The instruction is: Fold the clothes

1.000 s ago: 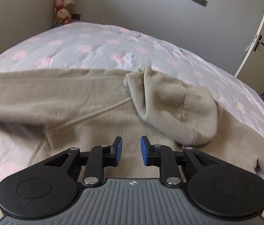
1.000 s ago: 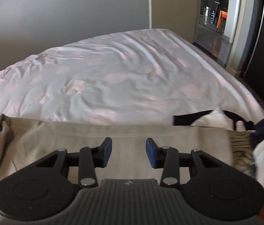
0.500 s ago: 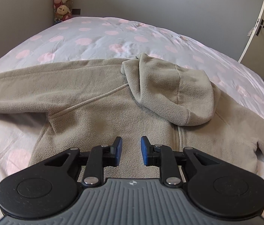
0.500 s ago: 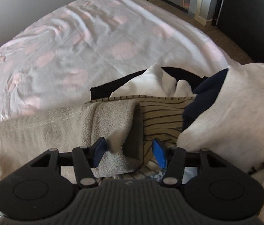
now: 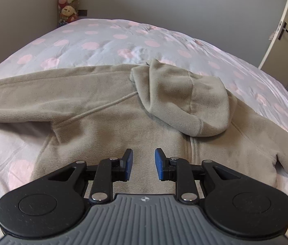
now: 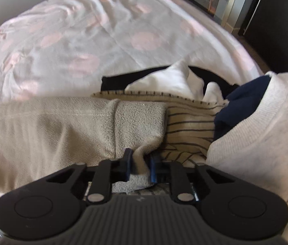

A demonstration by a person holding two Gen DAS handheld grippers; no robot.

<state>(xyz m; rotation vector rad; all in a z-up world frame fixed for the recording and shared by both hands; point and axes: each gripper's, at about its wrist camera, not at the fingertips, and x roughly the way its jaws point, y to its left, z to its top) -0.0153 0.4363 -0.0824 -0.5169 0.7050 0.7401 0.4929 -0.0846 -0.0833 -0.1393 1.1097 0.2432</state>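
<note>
Hoodie [image 5: 111, 122], beige fleece, lies spread flat on the bed [image 5: 107, 40], which has a grey cover with pink dots. Left sleeve [image 5: 31, 98] stretches out toward the left edge of the left wrist view. Hood [image 5: 184, 102] is flopped over the upper chest, right of centre. Left tongs [image 5: 143, 162] hover just above the lower body of the hoodie, fingers apart, nothing between them; fabric shows through the gap. Whether the tips touch the fleece, cannot tell. Plush toys [image 5: 68, 0] sit in the far left corner by the wall; door [image 5: 282, 30] at far right.

Right wrist view: right sleeve [image 6: 52, 126] of the hoodie runs in from the left, ending in the cuff [image 6: 139, 122]. Right tongs [image 6: 140, 167] are clamped on the cuff's lower edge, fleece bunched between the blue pads [image 6: 128, 166]. Just right of the cuff and touching it lies a striped garment [image 6: 188, 126]. Behind that, white cloth [image 6: 170, 81] over a black piece [image 6: 113, 81]. Farther right, a navy item [image 6: 244, 100] and a pale knit sweater [image 6: 266, 126], piled together at the bed's edge.
</note>
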